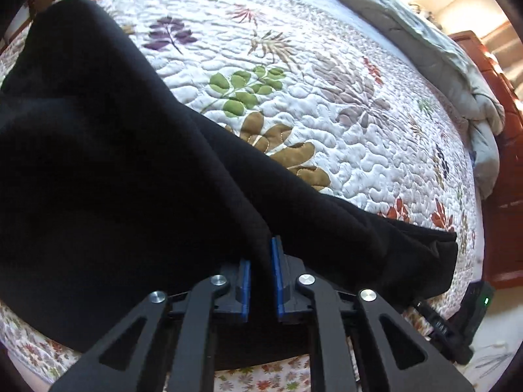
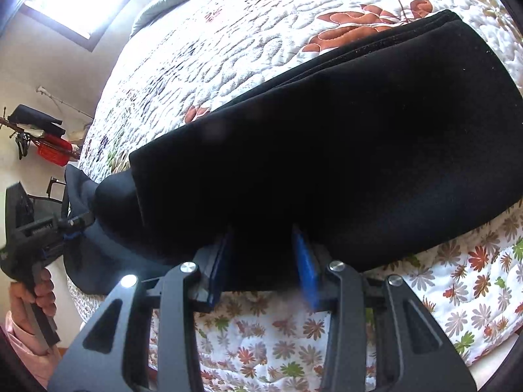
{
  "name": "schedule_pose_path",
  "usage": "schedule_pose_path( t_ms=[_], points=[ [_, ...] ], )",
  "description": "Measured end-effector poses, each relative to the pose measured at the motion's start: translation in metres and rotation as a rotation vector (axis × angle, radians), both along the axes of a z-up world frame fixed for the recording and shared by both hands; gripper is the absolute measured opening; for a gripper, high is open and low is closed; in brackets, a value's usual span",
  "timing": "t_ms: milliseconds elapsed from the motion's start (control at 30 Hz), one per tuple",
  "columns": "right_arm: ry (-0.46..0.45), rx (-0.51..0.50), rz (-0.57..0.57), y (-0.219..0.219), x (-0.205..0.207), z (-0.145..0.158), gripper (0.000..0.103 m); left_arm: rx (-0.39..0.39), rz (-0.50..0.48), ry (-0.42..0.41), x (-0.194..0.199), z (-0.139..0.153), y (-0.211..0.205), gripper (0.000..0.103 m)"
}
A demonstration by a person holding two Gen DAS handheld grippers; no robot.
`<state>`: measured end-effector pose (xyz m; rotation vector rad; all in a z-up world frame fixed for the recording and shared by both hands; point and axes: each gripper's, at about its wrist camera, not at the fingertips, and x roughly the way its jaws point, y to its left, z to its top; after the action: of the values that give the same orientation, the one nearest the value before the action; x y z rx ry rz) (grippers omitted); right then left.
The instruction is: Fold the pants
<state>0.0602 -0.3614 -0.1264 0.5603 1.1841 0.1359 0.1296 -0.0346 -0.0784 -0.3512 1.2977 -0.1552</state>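
Both grippers pinching the black pants (image 2: 327, 137) at the near edge of the quilted bed (image 1: 327, 104).

Left gripper (image 1: 261, 254) clenched tight on a thin ridge of cloth; right gripper (image 2: 261, 245) clamped partway on a thick folded stack. Pants lie across the quilt, one end bunched and overhanging. Risks: the thin pinch may slip under a pull; uneven lifting could splay the stacked layers; the overhang could drag everything off the bed.

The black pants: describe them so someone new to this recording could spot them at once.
Start from the bed's white quilt printed with coloured leaves. Along its near edge lies the black pants, a plain dark garment already doubled into stacked layers. Nothing else on the quilt is solid black, and the grey comforter is bunched at the far side.
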Motion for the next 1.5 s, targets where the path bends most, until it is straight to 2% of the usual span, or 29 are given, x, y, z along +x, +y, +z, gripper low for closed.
schedule_pose_path(
  t_ms=[100,200,300,367,433,500,600,633,700,733,800,900,933,967,1033,1133,1333,1400,1433,1467,1500],
  points=[
    [0.002,0.021,0.005,-0.009,0.000,-0.003,0.038,0.004,0.030,-0.096,-0.030,0.014,0.006,0.008],
    [0.012,0.046,0.009,-0.016,0.002,-0.003,0.036,0.009,0.068,-0.202,-0.079,0.022,0.010,0.008],
    [0.022,0.036,0.023,-0.017,0.006,-0.002,0.036,0.036,0.074,-0.228,-0.118,0.001,0.007,0.008],
    [0.026,-0.022,0.042,-0.010,0.007,0.005,0.037,0.031,0.080,-0.219,-0.128,-0.018,0.008,0.008],
    [0.018,-0.089,0.038,0.001,0.005,0.017,0.044,0.031,0.079,-0.238,-0.129,-0.021,0.008,0.008],
    [-0.023,-0.106,0.093,0.025,0.002,0.030,0.044,0.037,0.067,-0.249,-0.126,-0.020,0.006,0.008],
    [-0.078,-0.056,0.239,0.074,-0.002,0.043,0.044,0.029,0.067,-0.252,-0.124,-0.021,0.007,0.008],
    [-0.076,-0.045,0.321,0.098,-0.003,0.042,0.044,0.024,0.068,-0.253,-0.125,-0.022,0.008,0.008],
    [-0.045,-0.049,0.411,0.129,-0.003,0.035,0.042,0.007,0.070,-0.248,-0.125,-0.024,0.011,0.008],
    [-0.026,-0.071,0.429,0.141,-0.003,0.028,0.043,0.003,0.065,-0.247,-0.125,-0.024,0.011,0.009],
    [-0.012,-0.185,0.436,0.157,0.000,0.013,0.044,-0.012,0.040,-0.231,-0.121,-0.021,0.013,0.012],
    [-0.025,-0.228,0.421,0.161,-0.001,0.010,0.045,0.008,0.057,-0.221,-0.114,-0.004,0.024,0.036],
    [-0.026,-0.239,0.420,0.161,-0.003,0.010,0.046,0.034,0.080,-0.236,-0.113,0.004,0.031,0.056],
    [-0.033,-0.249,0.418,0.161,-0.004,0.009,0.046,0.047,0.100,-0.260,-0.110,0.013,0.038,0.063],
    [-0.045,-0.252,0.408,0.162,-0.006,0.009,0.046,0.070,0.130,-0.287,-0.095,0.032,0.055,0.066],
    [-0.058,-0.252,0.396,0.158,-0.013,0.009,0.046,0.087,0.174,-0.261,-0.060,0.045,0.082,0.068],
    [-0.061,-0.244,0.394,0.156,-0.016,0.012,0.046,0.091,0.241,-0.140,0.008,0.042,0.125,0.078],
    [-0.062,-0.245,0.395,0.155,-0.015,0.012,0.046,0.084,0.257,-0.082,0.023,0.033,0.139,0.075],
    [-0.061,-0.243,0.395,0.155,-0.015,0.012,0.046,0.061,0.269,-0.060,0.026,0.028,0.147,0.056],
    [-0.061,-0.241,0.395,0.157,-0.014,0.012,0.046,0.020,0.270,-0.035,0.028,0.021,0.152,0.020],
    [-0.061,-0.240,0.395,0.157,-0.013,0.012,0.046,-0.027,0.268,-0.022,0.028,0.016,0.156,0.008]
  ],
)
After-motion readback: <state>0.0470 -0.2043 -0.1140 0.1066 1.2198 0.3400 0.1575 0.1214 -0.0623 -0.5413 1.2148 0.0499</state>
